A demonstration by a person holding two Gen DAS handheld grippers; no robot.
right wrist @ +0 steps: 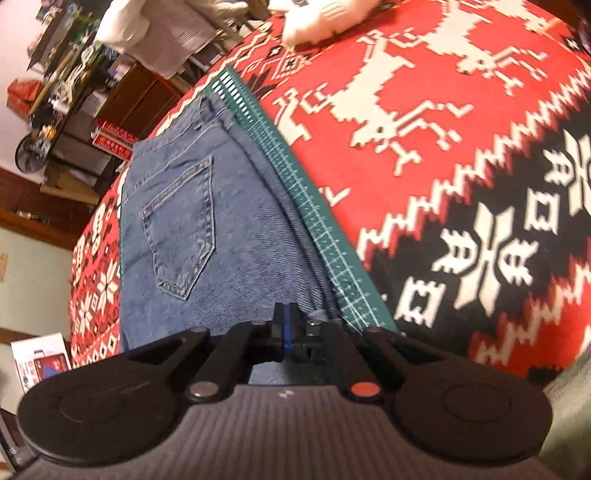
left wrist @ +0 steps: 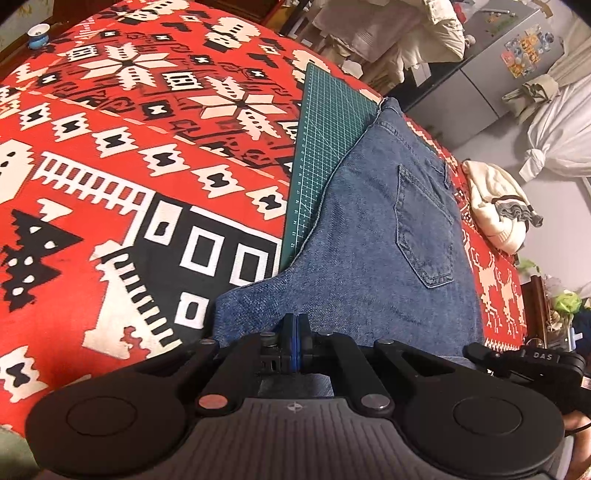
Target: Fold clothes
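Blue jeans (left wrist: 369, 236) lie back pocket up on a green cutting mat (left wrist: 325, 122), folded in half lengthwise. My left gripper (left wrist: 295, 332) is shut, its blue pads pinching the jeans' near edge at the left corner; denim shows below the fingers too. In the right wrist view the same jeans (right wrist: 240, 236) stretch away with the mat (right wrist: 332, 243) along their right side. My right gripper (right wrist: 285, 326) is shut on the near edge of the denim by the right-hand fold. Part of the right gripper's black body (left wrist: 535, 360) shows at the left view's right edge.
A red, white and black patterned blanket (left wrist: 110, 147) covers the bed under the mat. A cream garment (left wrist: 495, 206) lies beyond the jeans on the right. A blue and white cup (left wrist: 38, 35) stands far left. Cluttered shelves (right wrist: 66, 85) and furniture surround the bed.
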